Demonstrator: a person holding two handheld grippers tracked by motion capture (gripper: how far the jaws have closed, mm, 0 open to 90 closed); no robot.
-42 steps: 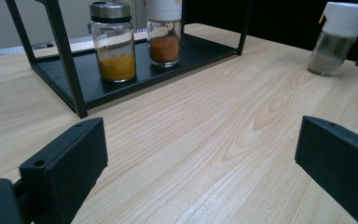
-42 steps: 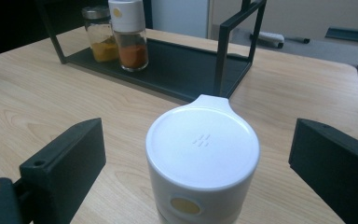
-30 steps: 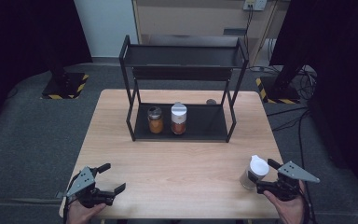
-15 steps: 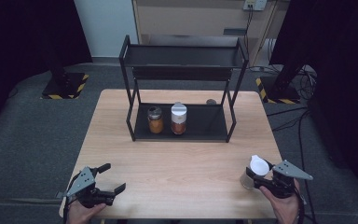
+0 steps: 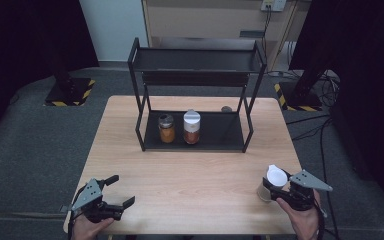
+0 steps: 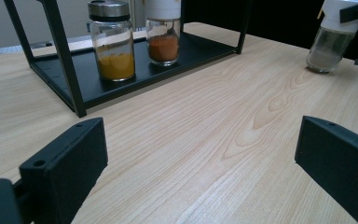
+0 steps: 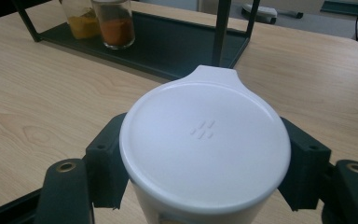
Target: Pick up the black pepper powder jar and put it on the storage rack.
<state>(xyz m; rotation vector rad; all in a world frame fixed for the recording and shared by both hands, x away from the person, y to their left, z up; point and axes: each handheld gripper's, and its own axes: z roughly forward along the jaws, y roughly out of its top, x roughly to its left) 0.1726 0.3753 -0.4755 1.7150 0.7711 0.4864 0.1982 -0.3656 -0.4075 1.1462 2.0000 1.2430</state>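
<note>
High view – rack [image 5: 139,95] with two jars [image 5: 166,128] well beyond held jar [image 5: 271,183].

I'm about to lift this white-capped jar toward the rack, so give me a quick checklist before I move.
1. Right gripper shut on the white-capped jar: ok, jaws have just closed against both sides under the cap.
2. Jar upright: not ok, it leans slightly in the high view.
3. Free space on the rack's bottom shelf right of the orange-spice jar: ok.
4. Tabletop bare between jar and rack: ok.
5. Left gripper open and well away: ok.
6. Cap sealed: cannot tell.
</note>
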